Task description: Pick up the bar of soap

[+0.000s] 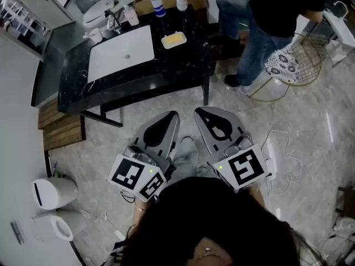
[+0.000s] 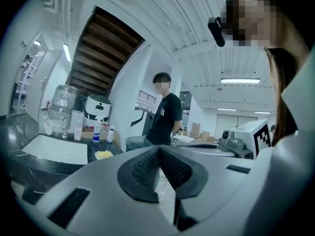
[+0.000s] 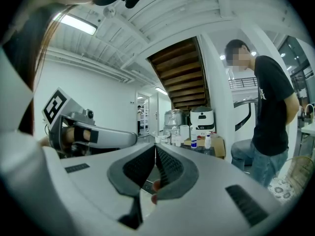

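The bar of soap lies in a white dish on the black table, well apart from both tools, at about 12 o'clock. Its long axis runs roughly 8 to 2 o'clock. The left tool and right tool are both closed tight and empty. The left looks slightly better aligned.

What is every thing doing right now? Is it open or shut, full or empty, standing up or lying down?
yellow bar of soap: lying in its dish, untouched
white soap dish: on the black counter, holding the soap
white sink basin: empty
white spray bottle with blue label: standing upright
left gripper: jaws shut, holding nothing
right gripper: jaws shut, holding nothing
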`<move>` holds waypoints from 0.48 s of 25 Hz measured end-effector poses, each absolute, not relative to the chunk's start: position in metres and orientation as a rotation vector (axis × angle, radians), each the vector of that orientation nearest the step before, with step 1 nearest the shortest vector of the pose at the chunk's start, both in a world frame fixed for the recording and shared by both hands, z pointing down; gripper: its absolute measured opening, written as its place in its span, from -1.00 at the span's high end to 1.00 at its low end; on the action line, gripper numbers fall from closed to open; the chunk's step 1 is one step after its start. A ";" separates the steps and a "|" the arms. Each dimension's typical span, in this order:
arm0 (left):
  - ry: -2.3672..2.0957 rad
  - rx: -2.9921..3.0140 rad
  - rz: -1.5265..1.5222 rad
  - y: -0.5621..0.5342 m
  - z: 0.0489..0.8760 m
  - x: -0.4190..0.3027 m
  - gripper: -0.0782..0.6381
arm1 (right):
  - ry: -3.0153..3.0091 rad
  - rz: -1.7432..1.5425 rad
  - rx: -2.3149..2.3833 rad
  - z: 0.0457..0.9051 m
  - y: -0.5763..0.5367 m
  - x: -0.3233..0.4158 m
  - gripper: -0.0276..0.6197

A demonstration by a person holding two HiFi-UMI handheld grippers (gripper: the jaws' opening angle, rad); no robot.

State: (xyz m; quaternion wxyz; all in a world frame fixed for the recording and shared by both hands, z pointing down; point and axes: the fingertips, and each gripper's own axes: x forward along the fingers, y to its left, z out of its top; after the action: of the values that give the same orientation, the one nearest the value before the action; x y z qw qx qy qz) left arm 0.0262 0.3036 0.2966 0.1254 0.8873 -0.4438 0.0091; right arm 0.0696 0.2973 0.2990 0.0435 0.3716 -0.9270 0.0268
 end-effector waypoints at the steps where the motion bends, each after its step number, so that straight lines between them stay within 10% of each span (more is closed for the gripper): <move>1: -1.288 2.591 0.025 0.294 0.296 0.023 0.78 | -2.835 0.083 1.141 0.298 0.289 0.067 0.89; 12: -1.182 2.650 0.013 0.193 0.282 -0.013 0.78 | -2.808 0.078 1.220 0.282 0.193 0.029 0.88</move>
State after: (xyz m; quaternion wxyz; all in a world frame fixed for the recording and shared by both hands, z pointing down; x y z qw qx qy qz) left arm -0.0132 0.1934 0.2821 0.1198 0.9067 -0.4043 0.0043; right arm 0.0292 0.1931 0.2820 0.0397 0.3981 -0.9161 0.0254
